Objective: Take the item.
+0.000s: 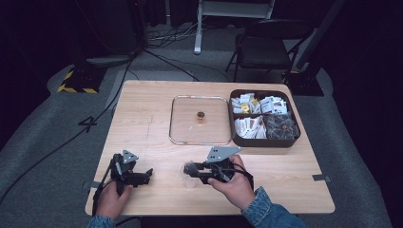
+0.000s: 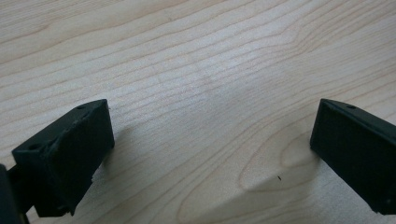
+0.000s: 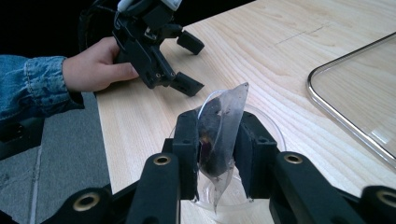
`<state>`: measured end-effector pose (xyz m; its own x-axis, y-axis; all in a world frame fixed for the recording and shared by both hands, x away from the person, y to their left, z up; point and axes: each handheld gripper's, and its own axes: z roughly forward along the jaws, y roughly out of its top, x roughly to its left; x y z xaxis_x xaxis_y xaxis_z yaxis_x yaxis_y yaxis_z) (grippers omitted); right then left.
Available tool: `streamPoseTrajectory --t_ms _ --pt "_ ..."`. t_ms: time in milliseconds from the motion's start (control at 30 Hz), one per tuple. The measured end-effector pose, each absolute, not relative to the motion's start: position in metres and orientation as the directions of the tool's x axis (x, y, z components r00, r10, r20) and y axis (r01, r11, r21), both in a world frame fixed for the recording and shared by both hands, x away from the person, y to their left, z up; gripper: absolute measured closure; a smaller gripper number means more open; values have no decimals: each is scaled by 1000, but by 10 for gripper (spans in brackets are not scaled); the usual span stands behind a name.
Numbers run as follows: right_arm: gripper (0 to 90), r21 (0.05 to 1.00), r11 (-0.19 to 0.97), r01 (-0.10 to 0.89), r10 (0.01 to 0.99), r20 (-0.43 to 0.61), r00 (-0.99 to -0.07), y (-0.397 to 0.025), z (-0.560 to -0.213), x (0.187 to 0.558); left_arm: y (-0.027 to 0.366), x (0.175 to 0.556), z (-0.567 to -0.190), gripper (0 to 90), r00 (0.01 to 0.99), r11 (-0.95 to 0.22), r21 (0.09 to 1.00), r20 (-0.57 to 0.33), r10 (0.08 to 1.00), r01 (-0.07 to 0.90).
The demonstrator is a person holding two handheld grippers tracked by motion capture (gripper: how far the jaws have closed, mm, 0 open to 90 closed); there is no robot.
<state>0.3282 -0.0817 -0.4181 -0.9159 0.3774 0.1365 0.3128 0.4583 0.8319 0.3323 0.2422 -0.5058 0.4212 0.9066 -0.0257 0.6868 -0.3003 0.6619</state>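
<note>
A small clear packet (image 3: 220, 122) with dark contents stands upright between the jaws of my right gripper (image 3: 219, 140), which is shut on it. Just beneath it, a clear round cup (image 3: 272, 127) sits on the wooden table (image 1: 147, 118). From above, my right gripper (image 1: 190, 169) points left at the cup (image 1: 189, 179) near the front edge. My left gripper (image 1: 148, 175) rests on the table at the front left, open, with bare wood between its jaws (image 2: 210, 154). From the right gripper's side it (image 3: 189, 65) lies a short way beyond the packet, held by a hand.
A square glass lid (image 1: 185, 126) with a small brass knob (image 1: 201, 115) lies at the table's middle; its metal rim (image 3: 327, 109) is near my right gripper. A dark tray (image 1: 260, 141) holding several sachets stands to the lid's right. A folding chair (image 1: 266, 45) stands behind the table.
</note>
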Motion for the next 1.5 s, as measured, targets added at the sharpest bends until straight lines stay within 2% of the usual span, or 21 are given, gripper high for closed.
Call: streamPoseTrajectory --t_ms 100,133,233,267,667,1133,1500 --pt "708 828 466 312 375 135 -917 -80 -420 328 242 332 -506 0 421 -301 662 -26 907 687" --pt "688 827 469 311 371 136 -919 -79 -421 328 242 332 -506 0 421 -300 662 -26 907 687" --pt "538 832 464 303 361 134 -923 -78 -421 327 242 332 -506 0 421 -301 662 -26 907 687" --pt "513 836 464 292 364 121 -924 -78 -420 327 242 332 -506 0 422 -301 661 -26 906 687" --pt "319 873 424 239 395 59 -917 -92 -403 334 242 332 -506 0 421 -301 662 -26 907 687" --pt "317 884 378 276 490 61 -869 -141 -382 345 242 332 -506 0 421 -300 662 -25 907 687" --pt "314 873 375 311 550 61 -833 -176 -382 347 242 332 -506 0 421 -300 662 -26 907 687"
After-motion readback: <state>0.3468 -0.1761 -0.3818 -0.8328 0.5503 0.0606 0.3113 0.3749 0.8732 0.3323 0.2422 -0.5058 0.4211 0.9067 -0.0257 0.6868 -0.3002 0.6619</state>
